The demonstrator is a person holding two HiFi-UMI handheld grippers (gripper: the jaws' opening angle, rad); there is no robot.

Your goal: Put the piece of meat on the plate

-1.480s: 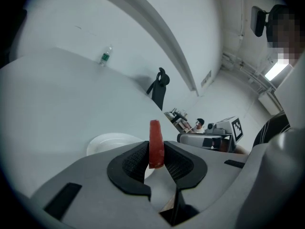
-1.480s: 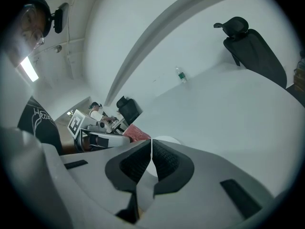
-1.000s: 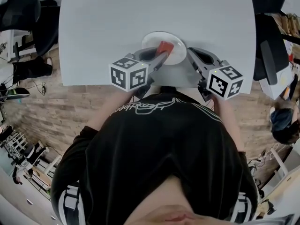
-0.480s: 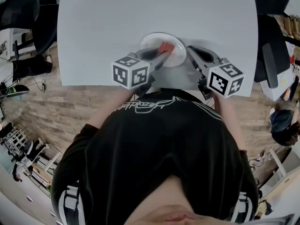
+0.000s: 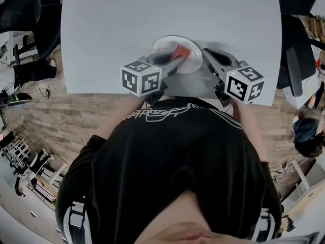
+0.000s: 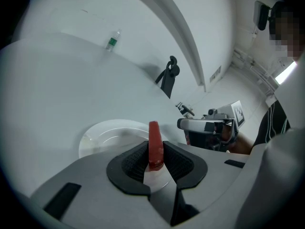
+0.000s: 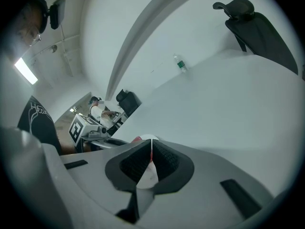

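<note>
**Head view:** A person in a black top leaned over a white table (image 5: 152,14), a gripper in each hand. The left gripper (image 5: 174,61) reached in from the left to a white plate (image 5: 192,60) near the table's front edge, with a red piece of meat (image 5: 179,52) at its tip, over the middle of the plate. The right gripper (image 5: 205,54) lay just beside the plate's right rim, its marker cube toward the person.

**Left gripper view:** The jaws were clamped on the piece of meat (image 6: 155,142), which stood upright as a thin red slab between the black ribbed pads (image 6: 136,160). Its top rose above the pads. The plate (image 6: 102,136) lay beyond and below the jaws, but it could not be told whether the meat touched it. The right gripper (image 6: 183,124) showed to the right, near the plate. A small bottle (image 6: 111,41) stood far off on the table, and a dark chair (image 6: 167,76) stood past the table's edge.

**Right gripper view:** The jaws were together at their tips, with nothing between them. The plate (image 7: 147,138) and a sliver of red showed just past them. The left gripper's marker cube (image 7: 77,128) stood at the left. The bottle (image 7: 179,64) was well away across the table.
</note>
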